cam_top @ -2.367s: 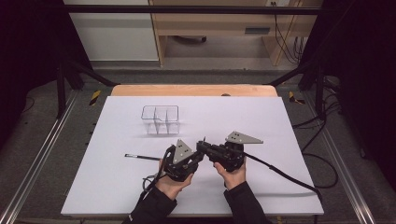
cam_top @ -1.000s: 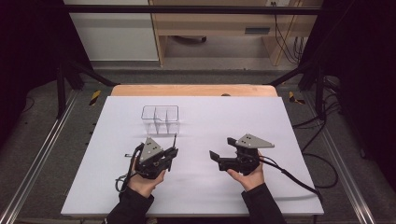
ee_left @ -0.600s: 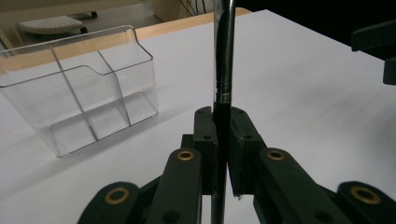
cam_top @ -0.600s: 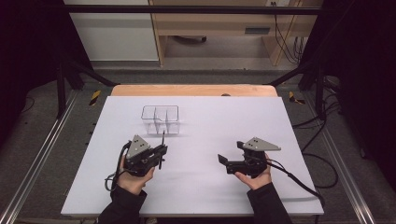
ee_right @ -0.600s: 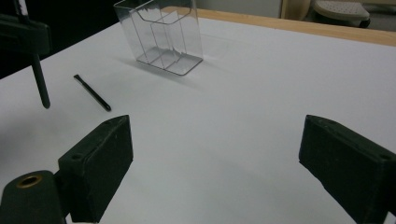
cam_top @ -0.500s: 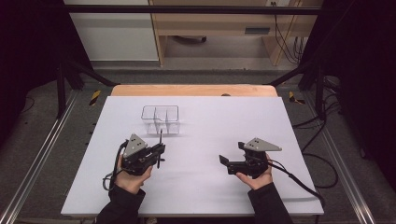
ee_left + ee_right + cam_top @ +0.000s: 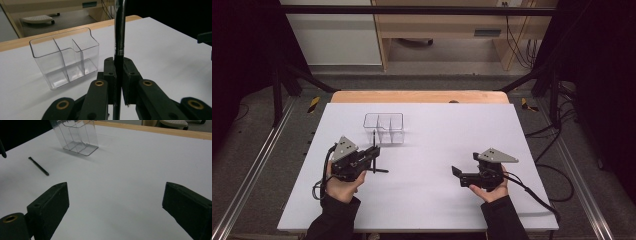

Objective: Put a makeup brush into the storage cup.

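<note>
Two grippers, now moved apart. Left gripper: pen pinched upright betw. jaws, carried toward organizer just ahead; drop-in judged next. Right gripper: jaws spread, nothing betw. them. 2nd pen left lying ahead-left.

A slim black pen with a silver metal upper barrel stands upright, clamped at its dark lower section. At its 10 o'clock, close by, sits a clear plastic three-compartment organiser box, upright and empty on the white table
</note>
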`<state>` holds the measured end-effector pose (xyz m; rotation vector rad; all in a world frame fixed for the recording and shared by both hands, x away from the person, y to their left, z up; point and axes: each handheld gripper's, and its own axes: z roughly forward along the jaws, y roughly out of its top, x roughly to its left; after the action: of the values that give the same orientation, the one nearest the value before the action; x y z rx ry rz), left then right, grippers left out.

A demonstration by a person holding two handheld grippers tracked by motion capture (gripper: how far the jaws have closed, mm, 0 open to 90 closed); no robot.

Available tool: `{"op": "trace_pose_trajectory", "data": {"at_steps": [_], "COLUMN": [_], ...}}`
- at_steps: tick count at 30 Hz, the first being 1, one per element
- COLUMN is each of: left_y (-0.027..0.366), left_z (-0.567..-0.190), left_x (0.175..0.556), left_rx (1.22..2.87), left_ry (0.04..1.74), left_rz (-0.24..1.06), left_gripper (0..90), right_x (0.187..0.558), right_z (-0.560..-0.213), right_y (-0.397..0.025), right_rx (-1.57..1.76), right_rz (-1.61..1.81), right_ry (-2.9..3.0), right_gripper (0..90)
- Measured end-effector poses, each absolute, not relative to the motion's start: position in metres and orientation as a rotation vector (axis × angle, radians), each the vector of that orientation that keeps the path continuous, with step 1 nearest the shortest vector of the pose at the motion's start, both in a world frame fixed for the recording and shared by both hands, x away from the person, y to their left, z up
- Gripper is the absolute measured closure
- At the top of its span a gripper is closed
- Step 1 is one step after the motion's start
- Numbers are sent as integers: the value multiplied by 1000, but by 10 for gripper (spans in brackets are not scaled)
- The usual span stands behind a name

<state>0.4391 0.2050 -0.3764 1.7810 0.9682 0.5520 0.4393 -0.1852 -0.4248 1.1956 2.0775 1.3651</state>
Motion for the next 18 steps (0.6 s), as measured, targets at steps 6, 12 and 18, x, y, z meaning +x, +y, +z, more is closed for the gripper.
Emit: {"op": "trace_pose_trajectory", "data": {"at_steps": [6, 12, 18], "left_y": [206, 209, 209], "left_z": [-371, -362, -359], "left_x": [446, 453, 458], "left_rx": [1779, 1768, 1768], "left_ry": [968, 977, 980], "left_rz": [567, 577, 580], "left_gripper": [825, 825, 825], "right_x": [439, 439, 438], "right_z": [-425, -424, -425], "right_y": [-188, -191, -191], "right_rx": [1204, 1208, 1209], "right_rz": [1356, 1338, 1325], "right_ry": [2069, 2064, 2069], "right_gripper": [73, 67, 60]}}
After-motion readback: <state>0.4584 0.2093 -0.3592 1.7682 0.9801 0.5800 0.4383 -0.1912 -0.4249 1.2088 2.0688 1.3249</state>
